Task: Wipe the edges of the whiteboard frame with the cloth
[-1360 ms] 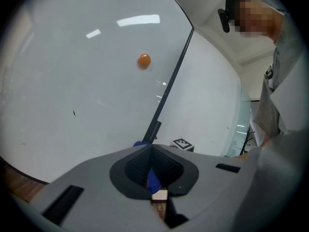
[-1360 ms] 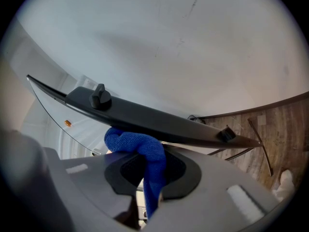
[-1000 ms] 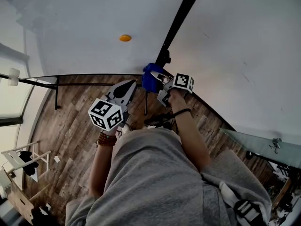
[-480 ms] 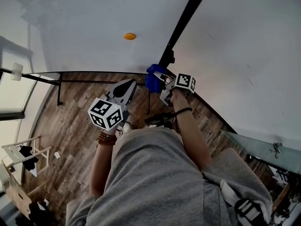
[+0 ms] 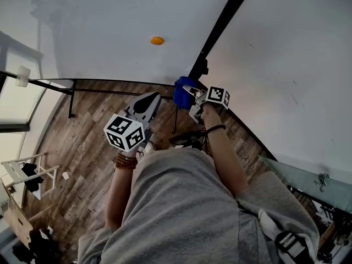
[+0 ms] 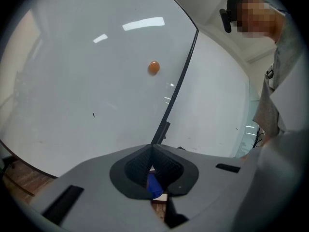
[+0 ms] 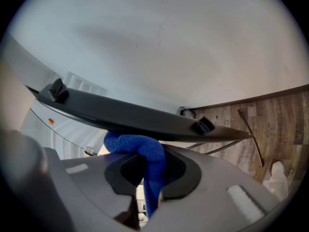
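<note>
My right gripper (image 5: 192, 96) is shut on a blue cloth (image 5: 182, 92), bunched against the black whiteboard frame (image 5: 220, 26) near its lower end. In the right gripper view the blue cloth (image 7: 145, 153) bulges up from my right gripper (image 7: 147, 178) and touches the black frame (image 7: 130, 117) just above. My left gripper (image 5: 147, 104) hangs lower left of the cloth, shut with nothing held. In the left gripper view, my left gripper (image 6: 152, 166) points at the white board (image 6: 87, 81) and the frame edge (image 6: 176, 91).
An orange magnet (image 5: 157, 40) sticks to the board left of the frame. A black stand leg (image 5: 174, 120) and black floor rails (image 5: 82, 84) run over the wooden floor (image 5: 77, 147). A glass panel (image 5: 297, 175) lies at right.
The view has drifted slightly; the right gripper with the cloth has edged a little up and right along the frame. The left gripper holds its place.
</note>
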### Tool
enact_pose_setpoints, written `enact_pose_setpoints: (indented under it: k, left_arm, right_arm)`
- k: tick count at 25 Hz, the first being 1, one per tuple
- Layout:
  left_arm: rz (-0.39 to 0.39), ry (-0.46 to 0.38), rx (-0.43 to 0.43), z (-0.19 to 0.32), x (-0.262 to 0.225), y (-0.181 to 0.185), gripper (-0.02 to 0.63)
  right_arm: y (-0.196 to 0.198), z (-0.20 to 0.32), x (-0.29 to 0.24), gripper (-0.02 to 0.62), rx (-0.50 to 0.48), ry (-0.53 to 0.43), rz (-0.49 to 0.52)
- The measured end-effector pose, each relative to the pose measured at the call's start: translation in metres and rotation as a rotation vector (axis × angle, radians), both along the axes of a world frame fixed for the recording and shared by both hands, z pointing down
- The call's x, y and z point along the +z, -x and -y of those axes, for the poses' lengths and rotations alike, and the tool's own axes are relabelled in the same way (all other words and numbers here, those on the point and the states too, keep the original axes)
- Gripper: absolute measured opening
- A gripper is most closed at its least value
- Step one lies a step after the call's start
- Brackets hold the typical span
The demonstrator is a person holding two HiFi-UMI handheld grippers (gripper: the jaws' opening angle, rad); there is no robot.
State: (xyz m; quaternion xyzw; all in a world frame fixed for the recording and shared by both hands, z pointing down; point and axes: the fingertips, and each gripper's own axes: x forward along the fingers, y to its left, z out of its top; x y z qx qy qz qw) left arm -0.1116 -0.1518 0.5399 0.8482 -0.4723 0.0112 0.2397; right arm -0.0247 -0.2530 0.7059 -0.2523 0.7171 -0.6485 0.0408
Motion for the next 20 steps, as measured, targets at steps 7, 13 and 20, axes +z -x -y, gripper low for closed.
enact_pose_setpoints:
  k: [7, 13, 20]
  left_arm:
    - [0.004, 0.003, -0.033, 0.001, 0.003, 0.002, 0.008]
    - [0.006, 0.014, -0.064, -0.004, 0.005, 0.008, 0.008]
    - [0.015, 0.021, -0.088, -0.008, 0.006, 0.011, 0.008]
  right_arm:
    - [-0.002, 0.002, 0.013, 0.061, -0.022, 0.020, -0.008]
    - [0.000, 0.001, 0.022, 0.061, -0.038, 0.036, -0.017]
    - [0.002, 0.001, 0.032, 0.061, -0.049, 0.056, -0.021]
